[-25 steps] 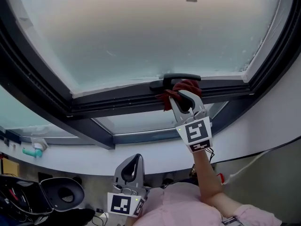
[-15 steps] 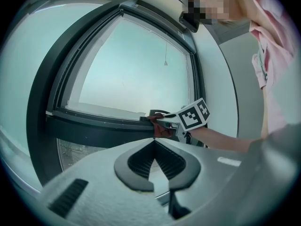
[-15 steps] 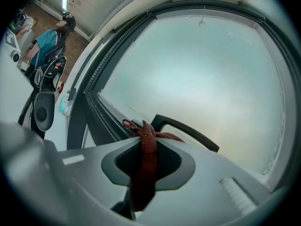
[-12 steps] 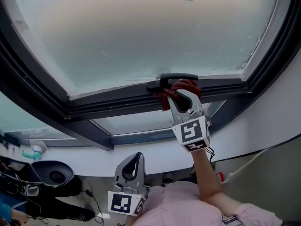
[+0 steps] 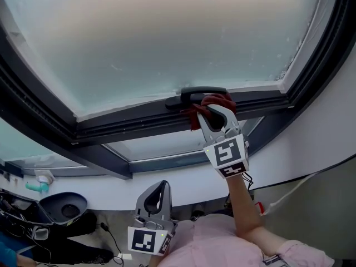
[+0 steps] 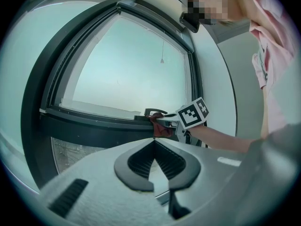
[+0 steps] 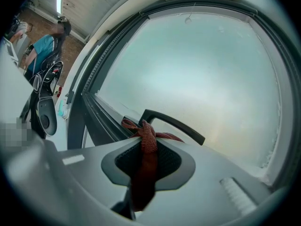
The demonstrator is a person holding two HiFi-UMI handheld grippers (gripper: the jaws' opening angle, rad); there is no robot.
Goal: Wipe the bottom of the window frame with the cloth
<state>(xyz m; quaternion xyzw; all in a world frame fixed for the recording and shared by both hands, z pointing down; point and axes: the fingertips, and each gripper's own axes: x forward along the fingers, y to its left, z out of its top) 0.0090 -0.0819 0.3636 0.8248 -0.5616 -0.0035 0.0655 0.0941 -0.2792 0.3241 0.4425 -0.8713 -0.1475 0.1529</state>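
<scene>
The dark window frame (image 5: 139,118) runs across the head view, with a black handle (image 5: 194,95) on its bottom rail. My right gripper (image 5: 214,113) is raised to that rail, shut on a red cloth (image 5: 210,105) that presses against the frame just right of the handle. In the right gripper view the red cloth (image 7: 147,147) hangs bunched between the jaws, with the handle (image 7: 175,124) right behind it. My left gripper (image 5: 159,192) hangs low near the person's chest, shut and holding nothing. The left gripper view shows the cloth (image 6: 162,127) at the frame (image 6: 89,121).
A lower pane (image 5: 161,146) sits under the rail, above a white sill (image 5: 111,179). A black chair (image 5: 64,207) and a teal object (image 5: 33,187) are at lower left. A white cable (image 5: 289,196) hangs at right. A person in teal (image 7: 42,55) stands far left.
The handle has slid left in the head view while my right gripper stayed near the same spot, so the cloth now sits further right of it. The left gripper has not moved.
</scene>
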